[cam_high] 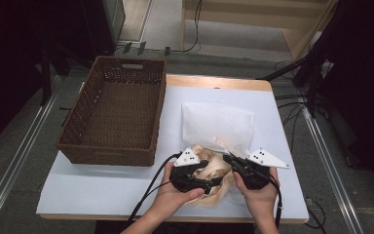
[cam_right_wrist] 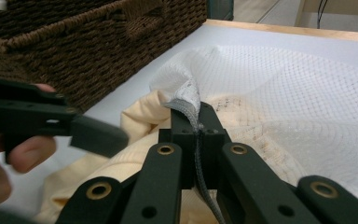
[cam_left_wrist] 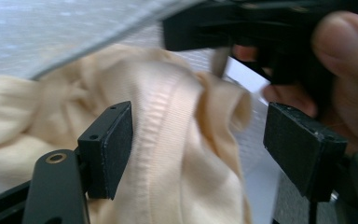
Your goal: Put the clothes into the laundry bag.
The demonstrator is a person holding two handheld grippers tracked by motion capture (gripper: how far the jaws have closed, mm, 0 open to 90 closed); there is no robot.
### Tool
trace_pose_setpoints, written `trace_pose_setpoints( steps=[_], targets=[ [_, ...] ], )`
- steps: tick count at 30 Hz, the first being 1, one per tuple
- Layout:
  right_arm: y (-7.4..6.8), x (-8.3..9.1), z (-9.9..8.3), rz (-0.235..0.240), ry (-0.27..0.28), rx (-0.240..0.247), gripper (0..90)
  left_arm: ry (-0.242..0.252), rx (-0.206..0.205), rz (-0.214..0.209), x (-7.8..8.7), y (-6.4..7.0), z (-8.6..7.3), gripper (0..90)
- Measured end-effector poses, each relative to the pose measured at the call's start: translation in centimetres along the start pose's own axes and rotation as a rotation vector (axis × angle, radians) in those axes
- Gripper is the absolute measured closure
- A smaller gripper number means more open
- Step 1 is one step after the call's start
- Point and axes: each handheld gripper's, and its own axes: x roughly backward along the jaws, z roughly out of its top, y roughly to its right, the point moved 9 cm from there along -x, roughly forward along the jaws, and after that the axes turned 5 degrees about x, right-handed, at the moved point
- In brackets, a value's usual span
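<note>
**Operator:** Status of the work area, largest item first?

**Guide:** The table (cam_high: 126, 187) carries 1 wicker basket (cam_high: 114, 112) on your left side, with nothing visible inside it. To its right lies 1 white mesh laundry bag (cam_high: 217, 124), flat, with its open end toward you. The cream garment (cam_high: 215, 168) sits bunched at that opening, between your 2 hands, near the front edge.

**Operator:** Jaw states?

**Guide:** Your right gripper (cam_right_wrist: 198, 128) has its jaws closed on the grey edge of the bag mouth (cam_right_wrist: 186, 105) and lifts it. Your left gripper (cam_left_wrist: 198, 149) has its jaws spread apart, with a ribbed fold of the garment lying between the pads (cam_left_wrist: 119, 149), not clamped.

**Operator:** Progress?

**Guide:** Judged partly done. Part of the garment shows through the mesh, so it appears inside; the bulk remains outside. Remaining: clamp the fold, feed the garment through the opening, then release the bag edge.
</note>
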Motion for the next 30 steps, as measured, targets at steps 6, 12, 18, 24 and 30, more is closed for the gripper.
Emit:
trace_pose_setpoints(
  steps=[6,12,18,24,30],
  targets=[
    [-0.7,-0.4,-0.1,0.016,-0.007,0.008,89.5,-0.272,-0.058,0.226,-3.8,-1.7,-3.5,21.0],
    [-1.4,-0.3,-0.1,0.032,-0.012,0.021,89.6,-0.169,-0.03,0.226,-3.5,-1.4,-2.1,64.8],
    [-2.1,0.6,1.3,0.039,0.036,0.03,89.5,0.087,0.095,0.235,-2.4,-2.5,0.8,65.9],
    [-2.3,0.1,0.5,0.048,-0.003,0.036,89.5,-0.052,0.168,0.279,-5.0,-5.6,-0.7,52.6],
    [-0.6,0.3,0.2,0.019,0.0,0.005,89.5,0.02,0.016,0.209,-1.4,-3.3,0.1,31.4]
  ],
)
